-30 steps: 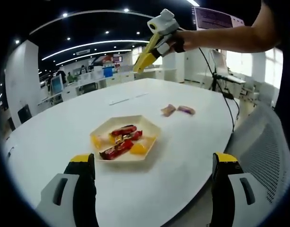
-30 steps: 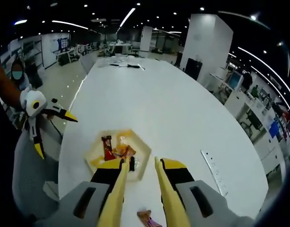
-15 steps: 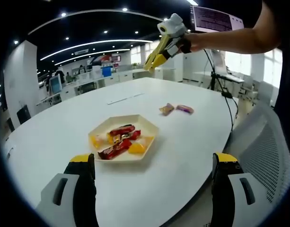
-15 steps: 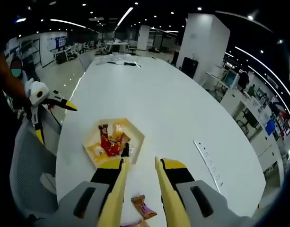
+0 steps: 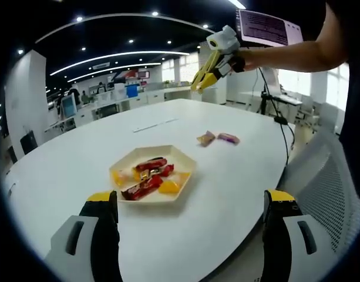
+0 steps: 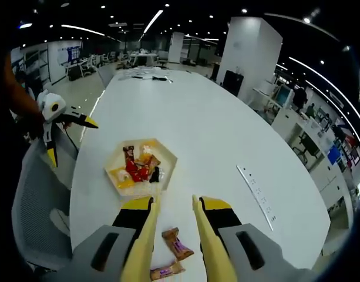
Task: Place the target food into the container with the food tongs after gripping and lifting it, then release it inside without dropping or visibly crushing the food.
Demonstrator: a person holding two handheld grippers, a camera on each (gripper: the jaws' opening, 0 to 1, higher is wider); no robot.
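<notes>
1. a long white oval table [image 5: 80, 158] in an open-plan office carries a pale yellow hexagonal tray [image 5: 185, 159] holding red-wrapped bars and small orange pieces; in the right gripper view the same tray [image 6: 168, 159] sits ahead of the jaws, left of centre.
2. two loose wrapped snacks lie on the bare tabletop well apart from the tray: a tan-wrapped sweet [image 5: 206, 138] and, just beside it, a purple-wrapped sweet [image 5: 228, 138].
3. in the right gripper view the purple-wrapped sweet [image 6: 178, 245] lies between the two yellow blades, and the tan-wrapped sweet [image 6: 165, 271] lies lower, near the left blade; whether either touches a blade cannot be told.
4. the right gripper [image 6: 174, 202], fitted with long yellow tong blades, is held above the table with its blades a narrow gap apart and nothing between the tips; in the left gripper view it [image 5: 198, 87] hangs in the air high above the loose sweets, in a person's hand.
5. the left gripper [image 5: 188, 202] has its black-and-yellow jaws spread wide and empty, over the near edge of the table; in the right gripper view it [image 6: 71, 138] appears at the left, beside a grey mesh chair [image 6: 36, 205], jaws splayed.
</notes>
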